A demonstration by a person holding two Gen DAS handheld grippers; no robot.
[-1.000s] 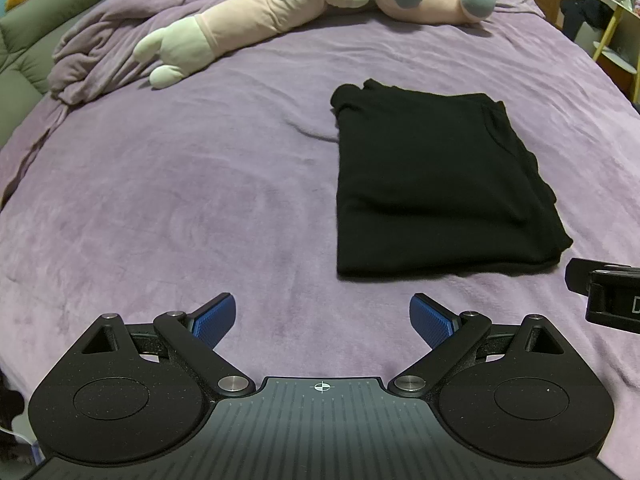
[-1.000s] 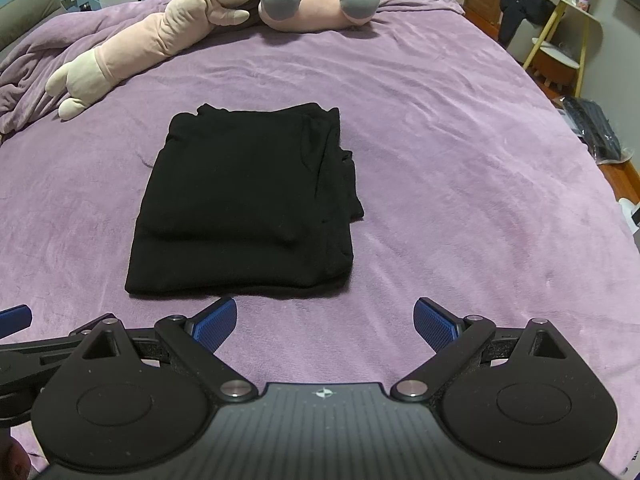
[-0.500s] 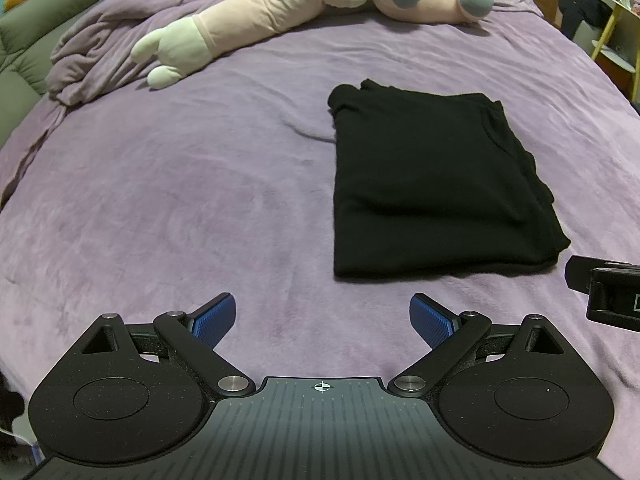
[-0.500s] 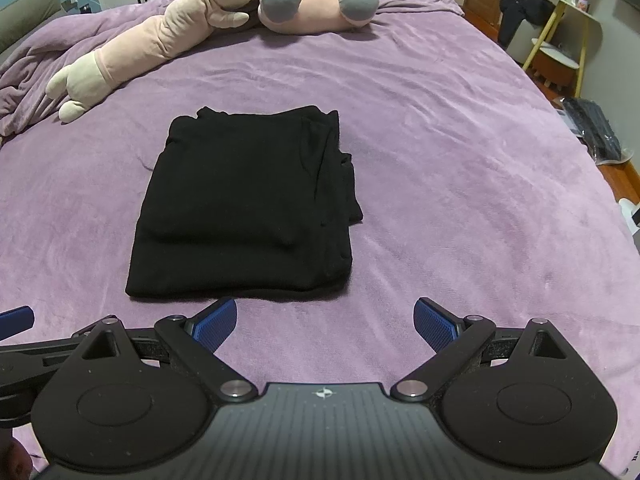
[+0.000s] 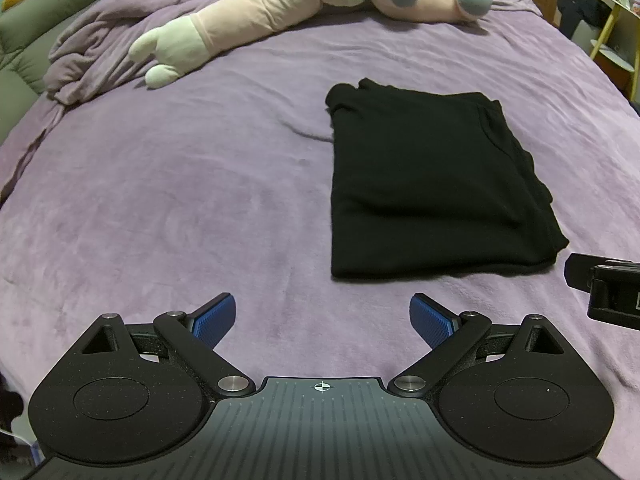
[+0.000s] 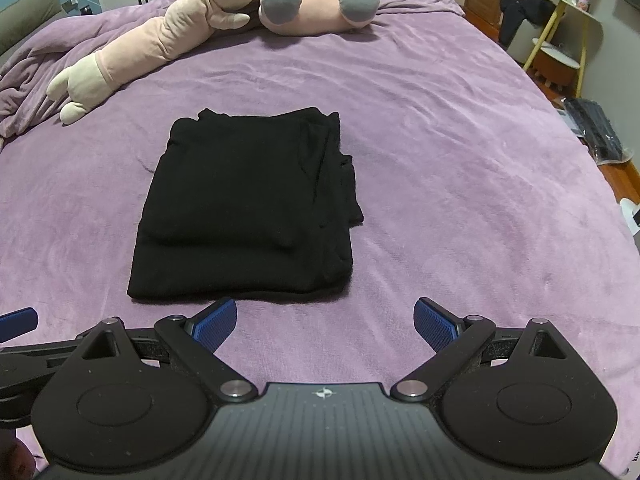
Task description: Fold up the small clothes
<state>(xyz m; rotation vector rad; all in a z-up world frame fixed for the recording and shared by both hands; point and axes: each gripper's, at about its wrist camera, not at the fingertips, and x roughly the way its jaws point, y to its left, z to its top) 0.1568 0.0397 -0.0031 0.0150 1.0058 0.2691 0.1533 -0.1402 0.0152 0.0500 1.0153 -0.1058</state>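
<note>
left wrist view: the left gripper (image 5: 322,318) hovers over the purple blanket (image 5: 180,184) with jaws spread wide, holding nothing. the folded black garment (image 5: 428,184) lies flat ahead to its right. right gripper (image 6: 325,322) is equally wide and empty, just short of the garment's near edge.

Folded garment (image 6: 248,208) on bed (image 6: 460,184)
</note>
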